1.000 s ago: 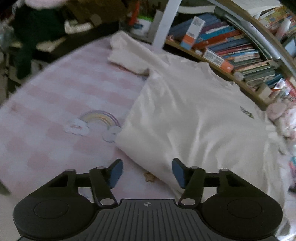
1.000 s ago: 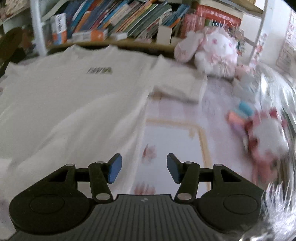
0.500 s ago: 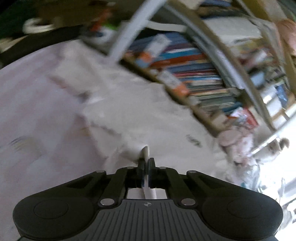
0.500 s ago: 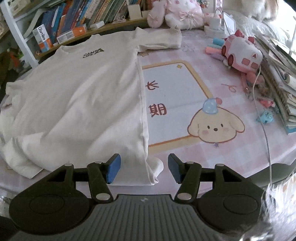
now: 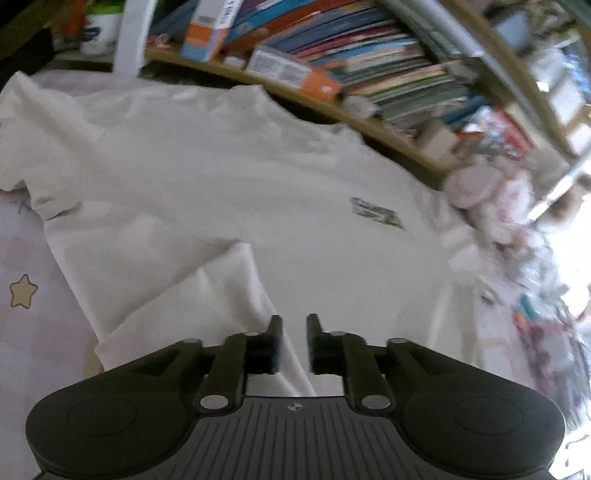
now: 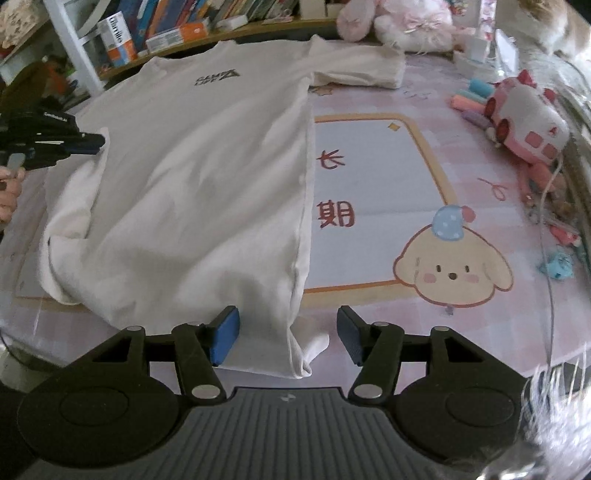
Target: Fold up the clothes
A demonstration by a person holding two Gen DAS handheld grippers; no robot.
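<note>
One white shirt on the tabletop, left edge folded inward

I see one shirt lying flat on the pink tabletop, its long axis running from the hem near me to the collar by the bookshelf; my right gripper is spread wide around the hem corner; my left gripper hovers over the folded-in flap, slightly parted and gripping nothing.

Left gripper low centre of frame, jaws slightly parted; right gripper low centre, jaws spread wide.
</note>
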